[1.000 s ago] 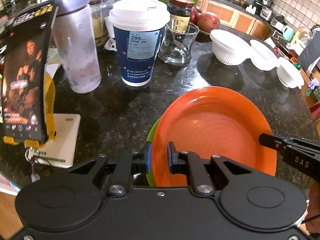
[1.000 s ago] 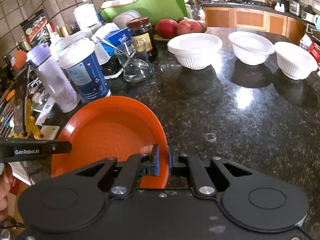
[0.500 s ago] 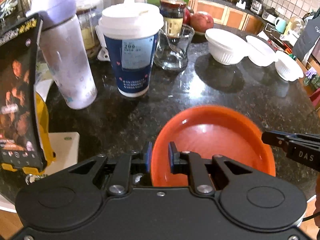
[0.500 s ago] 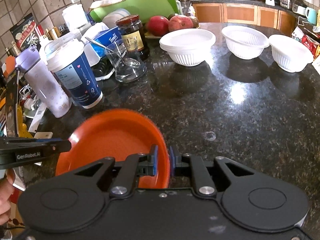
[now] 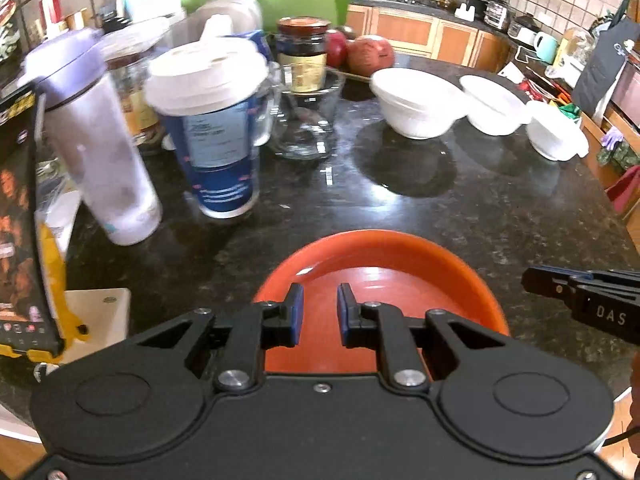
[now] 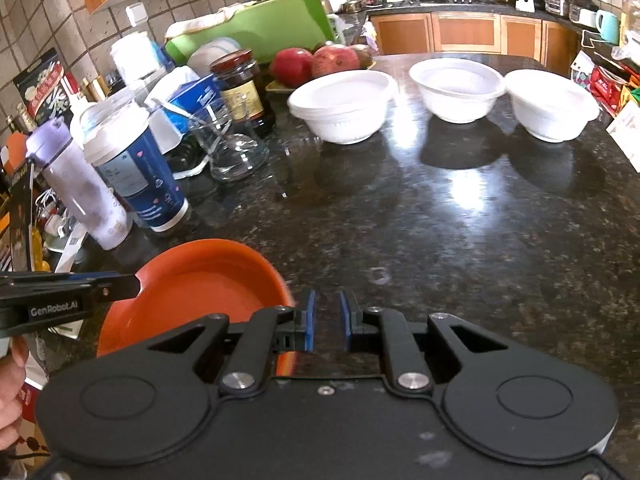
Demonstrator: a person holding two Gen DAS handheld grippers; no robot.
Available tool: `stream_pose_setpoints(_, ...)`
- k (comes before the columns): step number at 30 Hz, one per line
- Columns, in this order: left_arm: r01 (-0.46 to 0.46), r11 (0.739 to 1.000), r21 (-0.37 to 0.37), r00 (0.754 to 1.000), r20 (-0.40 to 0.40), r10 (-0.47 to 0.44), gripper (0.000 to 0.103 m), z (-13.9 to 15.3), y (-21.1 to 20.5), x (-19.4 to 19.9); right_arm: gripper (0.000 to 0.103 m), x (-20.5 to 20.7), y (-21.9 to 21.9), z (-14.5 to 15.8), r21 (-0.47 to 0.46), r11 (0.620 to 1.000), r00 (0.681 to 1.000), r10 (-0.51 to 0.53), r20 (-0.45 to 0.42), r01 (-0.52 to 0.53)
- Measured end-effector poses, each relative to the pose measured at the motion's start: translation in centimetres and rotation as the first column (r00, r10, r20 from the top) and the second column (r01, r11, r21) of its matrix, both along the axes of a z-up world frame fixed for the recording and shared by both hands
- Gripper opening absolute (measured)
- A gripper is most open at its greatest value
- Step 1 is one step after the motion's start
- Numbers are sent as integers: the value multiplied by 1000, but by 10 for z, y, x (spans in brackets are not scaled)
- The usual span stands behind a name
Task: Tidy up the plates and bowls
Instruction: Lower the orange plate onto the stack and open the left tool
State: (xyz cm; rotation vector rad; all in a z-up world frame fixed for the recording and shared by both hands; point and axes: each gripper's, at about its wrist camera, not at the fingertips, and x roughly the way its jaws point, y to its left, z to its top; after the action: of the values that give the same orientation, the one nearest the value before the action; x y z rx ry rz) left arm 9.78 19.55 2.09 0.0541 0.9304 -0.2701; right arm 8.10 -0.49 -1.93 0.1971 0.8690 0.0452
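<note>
both grippers, left (image 5: 318,312) and right (image 6: 327,322), are seen narrowly parted, empty; the orange plate (image 5: 384,276) released; 3 white bowls (image 6: 342,106) are best approached squarely.

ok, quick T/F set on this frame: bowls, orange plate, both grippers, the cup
1. Three white bowls stand on the counter. True.
2. The bowls are stacked in one pile. False: they stand side by side, unstacked.
3. The right gripper clamps the orange plate. False: its pads stand apart, the rim outside them.
4. The left gripper has a gap between its pads. True.
5. The blue paper cup has no lid. False: a white lid covers it.
</note>
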Motion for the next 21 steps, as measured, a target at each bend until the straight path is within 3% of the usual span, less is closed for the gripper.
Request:
stream_pose_setpoints(11,17,1000,14,999,-31,-17,24,4,-111,-4,17,-12,-117,8,47,999,1000,-1,11,0)
stream_pose_setpoints(21,29,1000,0,999,-43,-29,24,4,-225,11,21,-1,-245,25,-1,1000,998,-21,52,21)
